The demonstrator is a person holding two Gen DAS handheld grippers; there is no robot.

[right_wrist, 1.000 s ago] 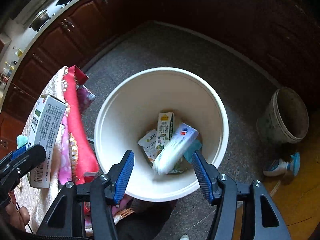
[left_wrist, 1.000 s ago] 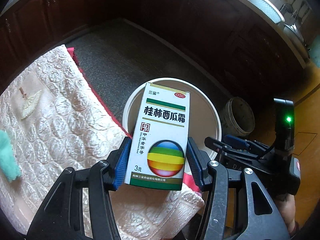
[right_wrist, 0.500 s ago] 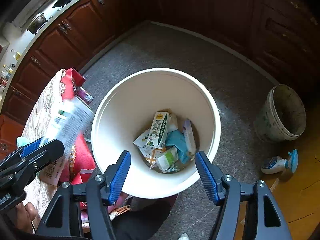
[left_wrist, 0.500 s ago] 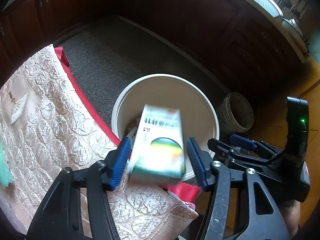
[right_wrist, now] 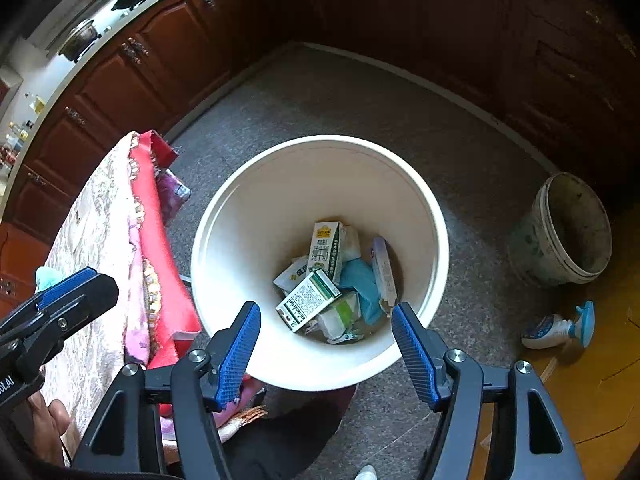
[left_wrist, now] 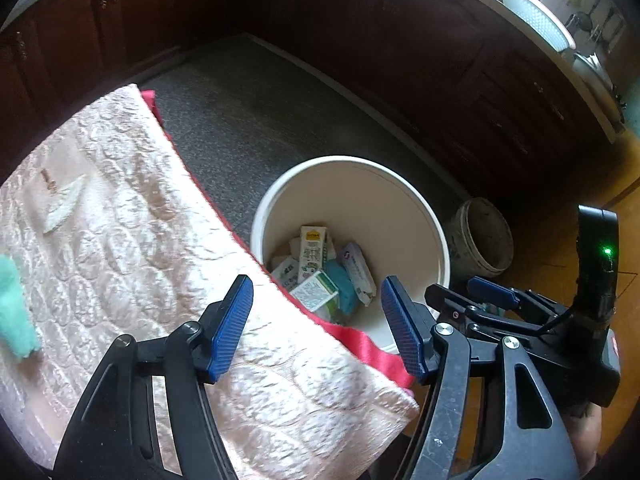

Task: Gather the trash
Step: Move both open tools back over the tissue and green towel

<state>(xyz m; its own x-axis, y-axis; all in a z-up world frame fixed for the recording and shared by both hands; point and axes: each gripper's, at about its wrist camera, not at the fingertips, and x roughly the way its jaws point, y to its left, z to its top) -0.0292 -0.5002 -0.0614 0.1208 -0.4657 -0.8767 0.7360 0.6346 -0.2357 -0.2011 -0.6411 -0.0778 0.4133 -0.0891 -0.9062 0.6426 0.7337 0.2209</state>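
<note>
The left tongs (left_wrist: 316, 326) have just been opening and now stand spread with nothing between them; the medicine box (right_wrist: 308, 300) they pinched a second ago lies in the white bin (right_wrist: 224, 240) among other cartons. The right tongs (right_wrist: 326, 350) are likewise spread and empty above the bin. The table (left_wrist: 120, 220) cloth hides the bin's near rim in the left view.

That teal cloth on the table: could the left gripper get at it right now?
Probably yes. The left gripper is open and empty, and the teal cloth lies uncovered on the quilted tablecloth, with nothing between them.
</note>
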